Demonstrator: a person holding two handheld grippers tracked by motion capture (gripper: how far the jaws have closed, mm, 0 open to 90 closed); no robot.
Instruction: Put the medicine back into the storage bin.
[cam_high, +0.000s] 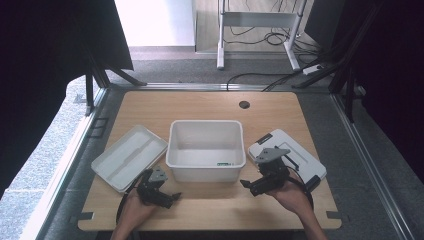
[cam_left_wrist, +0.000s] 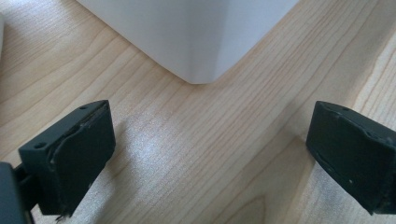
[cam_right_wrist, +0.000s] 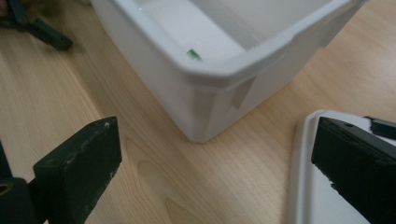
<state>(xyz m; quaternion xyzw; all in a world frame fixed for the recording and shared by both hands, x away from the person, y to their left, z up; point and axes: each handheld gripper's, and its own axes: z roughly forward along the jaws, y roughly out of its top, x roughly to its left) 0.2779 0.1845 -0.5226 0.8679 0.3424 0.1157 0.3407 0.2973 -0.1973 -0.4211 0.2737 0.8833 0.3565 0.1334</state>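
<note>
White bin (cam_high: 206, 145) mid-table, shallow tray (cam_high: 128, 157) left, lidded case (cam_high: 290, 152) right — grippers apart

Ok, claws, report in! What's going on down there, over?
Left claw open, holding nothing. Right claw open, holding nothing. White tub sits between them, looks empty. Lid left, flat white case right; nothing blocking.

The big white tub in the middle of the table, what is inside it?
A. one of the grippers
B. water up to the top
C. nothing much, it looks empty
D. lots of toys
C: seen from the high view, the tub shows a bare white bottom, with just a small green mark on its front wall, and both grippers, left and right, are outside it over the table.
</note>
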